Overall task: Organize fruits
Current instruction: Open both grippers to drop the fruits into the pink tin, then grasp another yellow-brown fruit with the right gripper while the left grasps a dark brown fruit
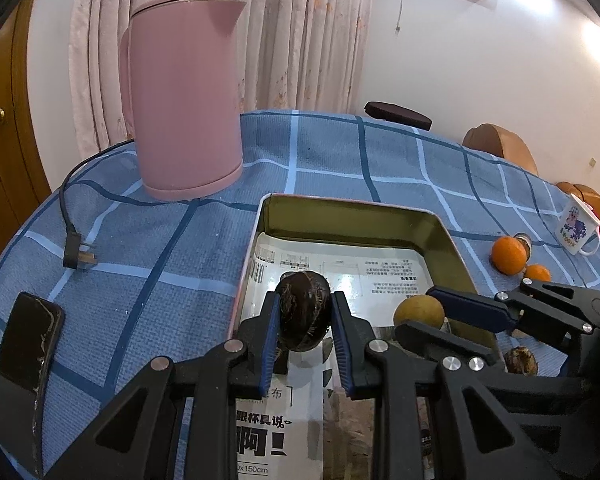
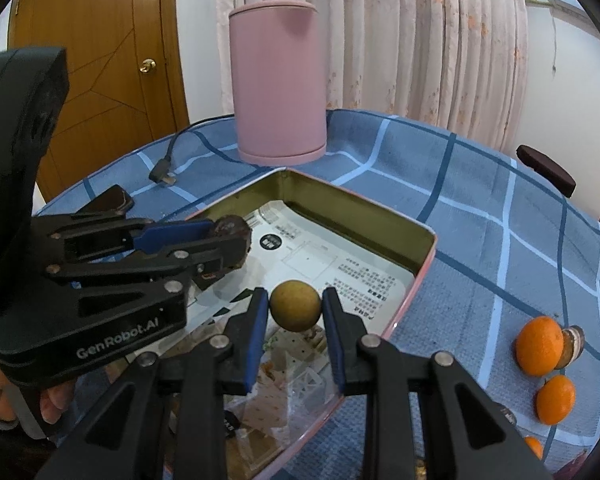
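Two tools clamp fruit: left tool (image 1: 305, 312) fibrous dark ball (image 1: 303, 308), right tool (image 2: 295, 307) smooth yellow-green sphere (image 2: 295, 306).

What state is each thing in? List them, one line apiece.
left tongs: shut on dark brown fruit, over the tin.
right tongs: shut on yellow-green fruit, over the tin.
tin tray: open, paper-lined.
kettle: upright, lid closed, plug lying loose.
oranges: on the cloth, outside the tin.
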Action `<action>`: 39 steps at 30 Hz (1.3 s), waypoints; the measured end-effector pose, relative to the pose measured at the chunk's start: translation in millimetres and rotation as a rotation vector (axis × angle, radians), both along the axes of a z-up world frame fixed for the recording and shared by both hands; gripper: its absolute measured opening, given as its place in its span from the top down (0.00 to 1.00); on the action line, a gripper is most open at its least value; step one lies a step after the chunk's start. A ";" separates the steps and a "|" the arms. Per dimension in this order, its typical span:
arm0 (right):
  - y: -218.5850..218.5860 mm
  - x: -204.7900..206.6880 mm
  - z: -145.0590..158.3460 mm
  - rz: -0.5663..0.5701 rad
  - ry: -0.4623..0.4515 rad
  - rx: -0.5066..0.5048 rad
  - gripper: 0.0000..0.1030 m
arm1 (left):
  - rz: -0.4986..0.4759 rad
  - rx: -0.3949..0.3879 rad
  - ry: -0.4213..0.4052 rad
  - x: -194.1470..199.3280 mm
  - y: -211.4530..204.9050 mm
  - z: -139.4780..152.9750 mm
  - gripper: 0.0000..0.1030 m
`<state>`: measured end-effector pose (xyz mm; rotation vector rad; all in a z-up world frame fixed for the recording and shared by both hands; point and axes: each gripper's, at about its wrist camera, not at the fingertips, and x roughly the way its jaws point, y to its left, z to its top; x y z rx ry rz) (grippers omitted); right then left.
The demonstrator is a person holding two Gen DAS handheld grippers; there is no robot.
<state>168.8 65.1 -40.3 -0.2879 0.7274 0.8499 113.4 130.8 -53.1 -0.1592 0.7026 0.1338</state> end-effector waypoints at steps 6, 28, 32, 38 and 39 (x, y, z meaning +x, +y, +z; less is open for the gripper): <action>-26.1 -15.7 15.3 -0.020 -0.075 0.035 0.31 | 0.013 -0.015 -0.017 -12.8 -1.1 7.1 0.56; -192.9 -67.1 0.7 -0.261 -0.085 -0.050 0.35 | -0.288 0.033 -0.081 -42.1 -142.1 14.8 0.43; -195.9 -65.6 -7.5 -0.240 -0.040 -0.040 0.52 | -0.311 0.050 -0.066 -39.9 -154.1 9.6 0.43; -191.9 -62.1 -21.3 -0.181 0.056 -0.024 0.54 | -0.332 0.045 -0.048 -35.4 -161.3 4.9 0.43; -191.5 -61.9 -21.9 -0.178 0.058 -0.024 0.62 | -0.338 0.045 -0.044 -35.4 -163.1 3.9 0.43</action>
